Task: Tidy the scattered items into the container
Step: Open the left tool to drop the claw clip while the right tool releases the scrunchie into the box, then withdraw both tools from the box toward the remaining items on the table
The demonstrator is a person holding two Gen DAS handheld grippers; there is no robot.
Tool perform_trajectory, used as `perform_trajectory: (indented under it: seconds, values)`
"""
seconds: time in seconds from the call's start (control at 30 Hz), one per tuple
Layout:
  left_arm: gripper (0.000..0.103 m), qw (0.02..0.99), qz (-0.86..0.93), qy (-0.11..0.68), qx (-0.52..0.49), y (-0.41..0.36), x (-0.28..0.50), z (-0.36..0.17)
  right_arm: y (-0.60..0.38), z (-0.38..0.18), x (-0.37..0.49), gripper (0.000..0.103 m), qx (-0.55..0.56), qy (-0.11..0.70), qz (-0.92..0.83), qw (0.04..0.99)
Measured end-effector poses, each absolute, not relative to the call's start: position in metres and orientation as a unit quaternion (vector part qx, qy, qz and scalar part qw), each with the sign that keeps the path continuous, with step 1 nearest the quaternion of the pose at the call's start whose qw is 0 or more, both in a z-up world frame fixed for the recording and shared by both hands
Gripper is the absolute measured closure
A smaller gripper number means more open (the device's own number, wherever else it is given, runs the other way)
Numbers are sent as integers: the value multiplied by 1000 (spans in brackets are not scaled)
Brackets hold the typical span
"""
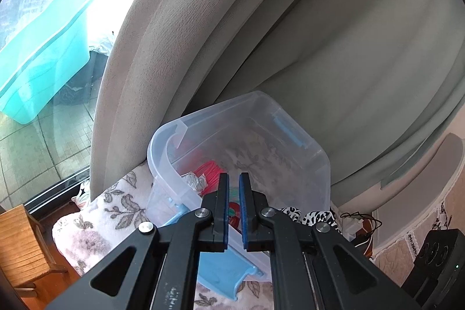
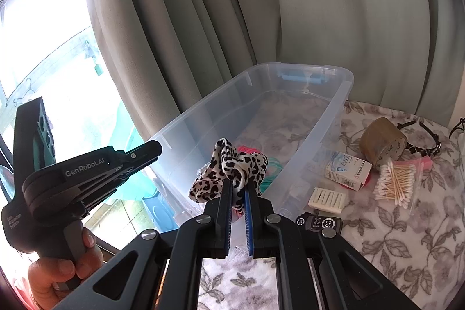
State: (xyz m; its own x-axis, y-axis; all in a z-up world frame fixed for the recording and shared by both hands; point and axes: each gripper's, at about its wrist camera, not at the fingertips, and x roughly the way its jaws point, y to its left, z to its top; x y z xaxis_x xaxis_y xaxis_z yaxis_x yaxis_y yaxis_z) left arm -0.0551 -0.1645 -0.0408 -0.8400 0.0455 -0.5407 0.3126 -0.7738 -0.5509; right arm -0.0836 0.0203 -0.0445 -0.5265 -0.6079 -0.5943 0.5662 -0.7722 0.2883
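Observation:
A clear plastic container (image 2: 345, 83) with blue latches stands on a floral cloth against the curtain. Red coiled cord (image 1: 209, 167) and a foil packet (image 1: 193, 179) lie inside it. My right gripper (image 2: 239, 183) is shut on a leopard-print scrunchie (image 2: 226, 161), held at the container's near rim. The scrunchie (image 1: 316, 215) shows beside the box in the left wrist view. My left gripper (image 1: 234, 177) is shut and holds nothing, just above the container's (image 1: 319, 153) near corner. A hand (image 2: 58, 266) holds the left gripper (image 2: 154, 150) left of the box.
On the floral cloth (image 2: 407, 237) right of the box lie a tape roll (image 2: 383, 141), a small carton (image 2: 347, 169), a bag of cotton swabs (image 2: 396, 183), a cream ridged piece (image 2: 327, 199), a black headband (image 2: 427, 147) and a black labelled item (image 2: 318, 222). A grey curtain (image 1: 348, 34) hangs behind.

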Motion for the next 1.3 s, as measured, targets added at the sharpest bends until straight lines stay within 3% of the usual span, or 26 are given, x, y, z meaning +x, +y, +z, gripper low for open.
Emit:
perform_trajectory:
  seconds: [0.47, 0.77, 0.9, 1.03, 1.3]
  values:
    - [93, 64, -897, 328, 289, -159, -52, -43, 18, -43, -80, 91, 354, -27, -875, 330]
    - [85, 65, -898, 326, 290, -161, -52, -40, 21, -40, -77, 91, 353, -28, -876, 329]
    - [75, 66, -899, 323, 289, -158, -47, -36, 23, -35, -73, 91, 347, -31, -878, 329]
    - [68, 62, -905, 307, 288, -149, -49, -24, 27, -29, -69, 91, 341, -38, -880, 328]
    - [68, 42, -928, 246, 276, -118, -44, 6, 50, -11, -60, 91, 316, -60, -891, 322]
